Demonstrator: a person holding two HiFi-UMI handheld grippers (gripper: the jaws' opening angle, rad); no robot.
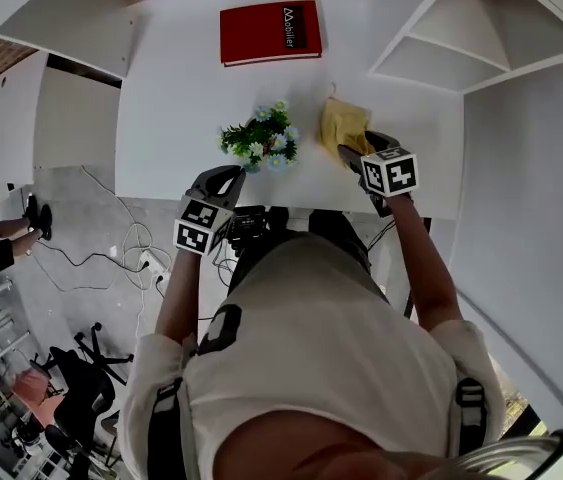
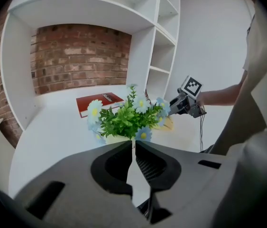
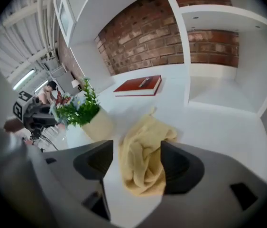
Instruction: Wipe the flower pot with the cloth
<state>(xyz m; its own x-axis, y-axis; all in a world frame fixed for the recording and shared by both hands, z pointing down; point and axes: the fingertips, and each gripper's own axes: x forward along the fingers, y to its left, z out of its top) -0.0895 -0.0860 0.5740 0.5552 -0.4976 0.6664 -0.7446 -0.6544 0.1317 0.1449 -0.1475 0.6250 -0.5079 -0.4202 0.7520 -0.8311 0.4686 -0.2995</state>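
Note:
A small beige flower pot (image 3: 97, 125) of green leaves and pale blue daisies (image 1: 261, 138) stands near the front edge of the white table (image 1: 176, 98). A crumpled yellow cloth (image 1: 344, 123) lies just to its right. My right gripper (image 1: 353, 154) is low over the cloth, open. The cloth (image 3: 144, 158) lies on the table between its wide jaws (image 3: 136, 146). My left gripper (image 1: 233, 175) is at the table's front edge, just short of the plant, shut with nothing in it. In the left gripper view the plant (image 2: 126, 118) rises right beyond the closed tips (image 2: 133, 144) and hides most of the pot.
A red book (image 1: 271, 32) lies flat at the back of the table. White shelf compartments (image 1: 461, 28) stand at the table's right and a brick wall (image 3: 171, 37) is behind. Cables and office chairs are on the floor to the left.

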